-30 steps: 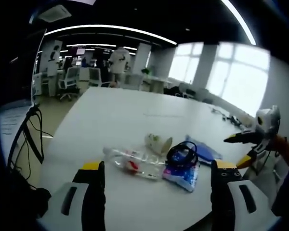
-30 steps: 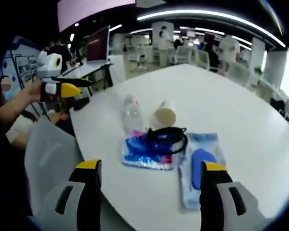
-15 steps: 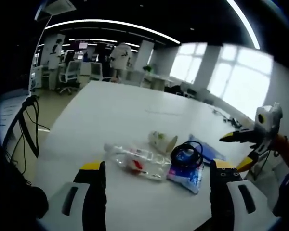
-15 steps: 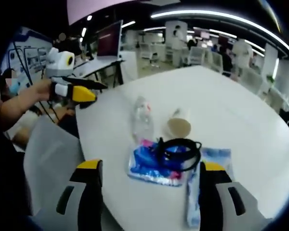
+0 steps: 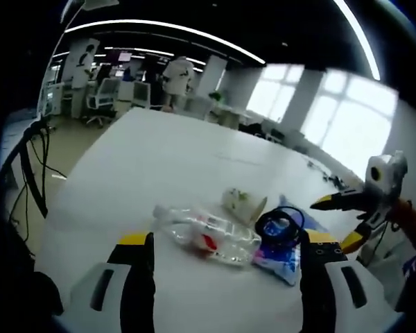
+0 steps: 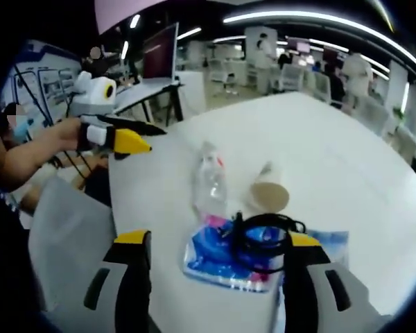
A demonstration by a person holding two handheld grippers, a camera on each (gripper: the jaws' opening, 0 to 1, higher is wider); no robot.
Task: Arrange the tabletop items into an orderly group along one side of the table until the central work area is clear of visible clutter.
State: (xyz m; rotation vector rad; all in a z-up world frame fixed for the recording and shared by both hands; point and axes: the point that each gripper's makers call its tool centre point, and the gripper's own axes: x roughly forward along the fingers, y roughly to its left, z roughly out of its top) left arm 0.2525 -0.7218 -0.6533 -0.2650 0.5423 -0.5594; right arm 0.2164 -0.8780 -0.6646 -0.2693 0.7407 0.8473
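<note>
On the white table (image 5: 166,159) a clear plastic bottle (image 5: 204,234) lies on its side, and beside it a paper cup (image 5: 241,204) has tipped over. A coiled black cable (image 5: 280,223) rests on a blue packet (image 5: 283,254). My left gripper (image 5: 222,277) hangs open just short of the bottle. In the right gripper view the bottle (image 6: 209,182), cup (image 6: 270,195), cable (image 6: 267,234) and packet (image 6: 222,253) lie ahead of my open right gripper (image 6: 211,274). The left gripper (image 6: 121,135) comes in from the left there; the right gripper (image 5: 353,208) enters the left gripper view at the right.
A second blue packet (image 6: 333,239) lies right of the cable. Cables (image 5: 28,166) hang off the table's left edge. Office desks, chairs and people (image 5: 177,80) stand far behind. A screen on a stand (image 6: 159,62) sits past the table.
Both cameras have moved nearer the items; the bottle, cup and packet look larger and closer to the jaws. The left gripper reaches further over the table. The items lie as before.
</note>
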